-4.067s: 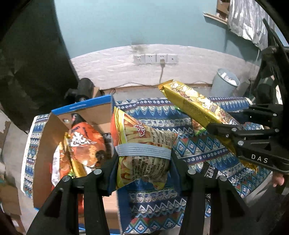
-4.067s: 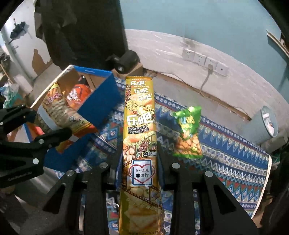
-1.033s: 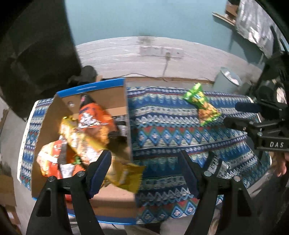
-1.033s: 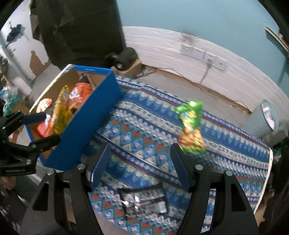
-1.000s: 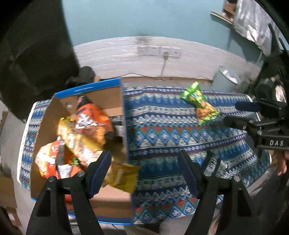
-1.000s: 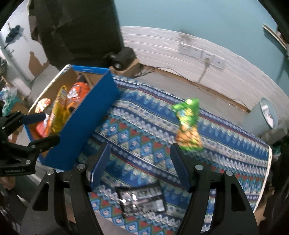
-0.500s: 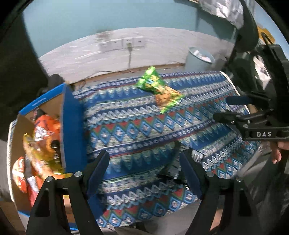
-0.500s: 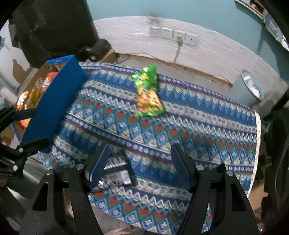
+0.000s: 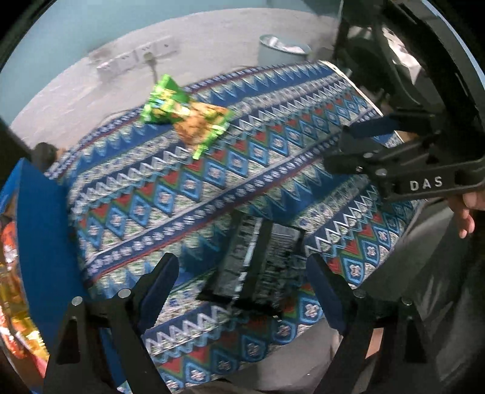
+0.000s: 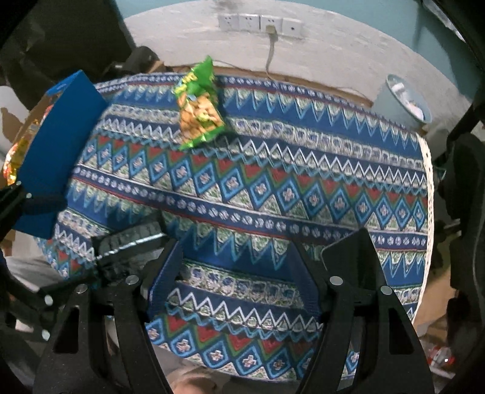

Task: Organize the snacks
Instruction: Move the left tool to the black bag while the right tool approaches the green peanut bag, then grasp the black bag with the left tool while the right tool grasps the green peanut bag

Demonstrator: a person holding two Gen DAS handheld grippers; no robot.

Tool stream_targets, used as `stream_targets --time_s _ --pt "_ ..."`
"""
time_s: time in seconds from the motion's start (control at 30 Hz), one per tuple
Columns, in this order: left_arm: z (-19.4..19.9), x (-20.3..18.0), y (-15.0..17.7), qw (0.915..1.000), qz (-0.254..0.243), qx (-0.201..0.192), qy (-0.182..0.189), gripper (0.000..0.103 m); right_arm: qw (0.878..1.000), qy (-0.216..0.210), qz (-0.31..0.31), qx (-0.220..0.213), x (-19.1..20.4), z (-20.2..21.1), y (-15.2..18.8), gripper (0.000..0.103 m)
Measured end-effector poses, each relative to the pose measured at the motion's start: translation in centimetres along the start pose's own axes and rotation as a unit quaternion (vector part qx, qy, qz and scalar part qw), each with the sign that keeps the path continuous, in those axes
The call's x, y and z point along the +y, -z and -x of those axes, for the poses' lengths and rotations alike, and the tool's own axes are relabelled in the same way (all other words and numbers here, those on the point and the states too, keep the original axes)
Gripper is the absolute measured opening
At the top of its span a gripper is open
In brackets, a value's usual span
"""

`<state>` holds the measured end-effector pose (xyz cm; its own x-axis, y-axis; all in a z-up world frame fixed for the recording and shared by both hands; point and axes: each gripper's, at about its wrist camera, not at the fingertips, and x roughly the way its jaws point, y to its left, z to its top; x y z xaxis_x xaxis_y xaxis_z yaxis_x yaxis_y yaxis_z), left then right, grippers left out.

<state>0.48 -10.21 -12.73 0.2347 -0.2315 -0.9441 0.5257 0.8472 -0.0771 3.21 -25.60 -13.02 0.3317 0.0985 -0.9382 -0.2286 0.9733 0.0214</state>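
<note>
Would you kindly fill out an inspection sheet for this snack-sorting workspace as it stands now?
Surface: table under a patterned blue cloth.
Job's things: green snack bag lying at the far edge; black snack packet near the front edge; blue box at the left, holding orange and yellow packets.
Clutter: nothing seen on the cloth.
Grippers: left hand-held gripper open above the black packet, jaws just been opening, pads not pressing it; right hand-held gripper open and empty over bare cloth.
Cables: one cord plugged into the wall sockets.
Surroundings: teal wall, pale bin beyond the table.
</note>
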Motion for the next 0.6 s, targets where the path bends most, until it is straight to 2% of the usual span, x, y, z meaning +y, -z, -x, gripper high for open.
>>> stream_targets --time_s 0.17,0.37,0.6 --pt "-2.3 -0.6 0.1 0.9987 0.004 0.033 0.039 0.087 1.000 -0.002 -0.016 0.002 -1.1 -0.2 0.1 0.071" --pt "-5.1 -1.0 0.5 0.9976 -0.012 0.062 0.026 0.087 1.000 -0.006 -0.020 0.003 -1.5 -0.5 -0.2 0.071" --pt "-7.2 -0.5 0.5 0.9968 0.001 0.075 0.028 0.087 1.000 -0.008 -0.019 0.009 -1.5 -1.2 -0.5 0.071"
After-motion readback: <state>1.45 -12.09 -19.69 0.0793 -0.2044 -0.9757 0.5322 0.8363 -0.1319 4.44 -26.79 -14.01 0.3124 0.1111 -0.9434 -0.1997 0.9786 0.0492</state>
